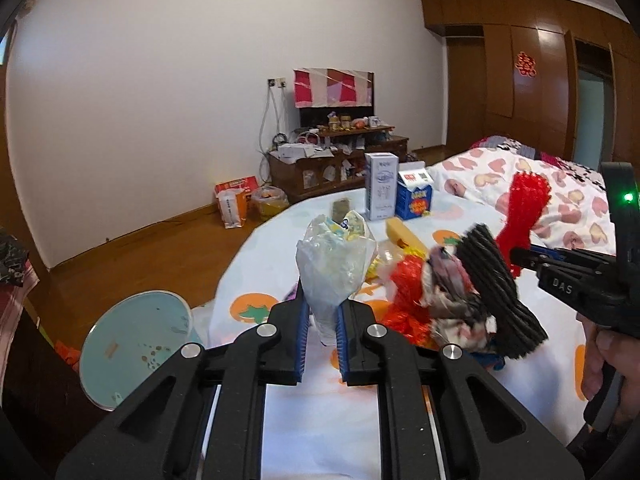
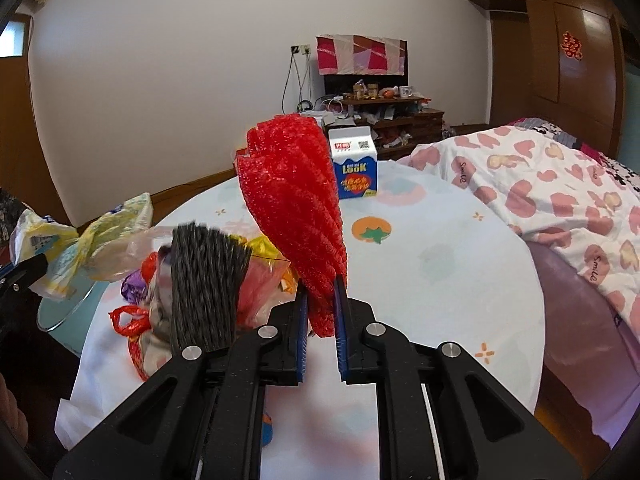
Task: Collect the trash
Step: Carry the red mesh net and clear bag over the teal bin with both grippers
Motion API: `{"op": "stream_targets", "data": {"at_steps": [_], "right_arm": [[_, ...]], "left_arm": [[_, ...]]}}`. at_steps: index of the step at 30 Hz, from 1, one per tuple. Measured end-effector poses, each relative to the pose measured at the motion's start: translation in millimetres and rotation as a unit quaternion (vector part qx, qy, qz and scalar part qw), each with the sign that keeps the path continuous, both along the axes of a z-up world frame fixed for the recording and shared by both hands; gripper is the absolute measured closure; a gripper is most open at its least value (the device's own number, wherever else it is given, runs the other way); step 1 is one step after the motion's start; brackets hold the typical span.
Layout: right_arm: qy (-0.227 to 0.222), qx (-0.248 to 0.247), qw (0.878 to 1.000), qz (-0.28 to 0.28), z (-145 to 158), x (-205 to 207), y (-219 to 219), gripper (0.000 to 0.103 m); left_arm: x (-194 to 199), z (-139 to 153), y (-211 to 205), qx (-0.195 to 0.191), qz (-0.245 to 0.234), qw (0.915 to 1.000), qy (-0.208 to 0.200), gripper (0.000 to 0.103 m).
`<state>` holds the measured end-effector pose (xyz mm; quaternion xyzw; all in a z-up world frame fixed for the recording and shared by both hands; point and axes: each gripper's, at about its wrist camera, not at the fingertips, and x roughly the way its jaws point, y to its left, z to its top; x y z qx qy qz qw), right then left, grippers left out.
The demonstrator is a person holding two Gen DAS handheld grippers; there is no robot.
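My left gripper is shut on a crumpled clear plastic bag and holds it upright above the table's near-left edge. My right gripper is shut on a red foam net sleeve, raised over the table; this sleeve also shows in the left wrist view. A trash pile lies between them: a grey-black sock, red plastic and crumpled cloth. A light blue bin stands on the floor left of the table.
A round table has a white fruit-print cloth. A blue milk carton and a white box stand at its far edge. A bed with a heart-print quilt is at right. A cluttered wooden cabinet stands by the wall.
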<state>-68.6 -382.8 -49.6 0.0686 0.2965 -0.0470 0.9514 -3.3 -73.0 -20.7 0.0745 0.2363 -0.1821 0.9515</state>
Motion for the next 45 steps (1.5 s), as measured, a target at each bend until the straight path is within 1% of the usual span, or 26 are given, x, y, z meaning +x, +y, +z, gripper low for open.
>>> {"op": "stream_targets", "data": {"at_steps": [8,15,21,28,35,45], "right_arm": [[-0.003,-0.009,1.0,0.011,8.8,14.6,8.2,0.09],[-0.003,-0.021,0.999,0.037,15.1,35.9,30.7,0.09],[-0.004,-0.03,0.998,0.054,19.9,50.6,43.8,0.09],[-0.005,-0.048,0.995,0.083,24.3,64.5,68.8,0.09],[-0.006,-0.06,0.991,0.119,25.1,79.1,103.0,0.09],[-0.003,-0.061,0.985,0.16,19.0,95.8,138.1,0.09]], "left_arm": [[10.9,2.3,20.9,0.007,0.047,0.9989,-0.002,0.092],[25.1,5.1,42.2,0.013,0.086,0.9962,-0.009,0.092],[38.5,4.7,59.5,0.011,0.11,0.9938,-0.003,0.092],[45.7,3.9,80.1,0.014,0.138,0.9904,-0.001,0.092],[52.8,-1.1,100.7,0.02,0.166,0.986,0.004,0.092],[60.2,-9.9,126.2,0.028,0.197,0.9799,0.015,0.092]]}}
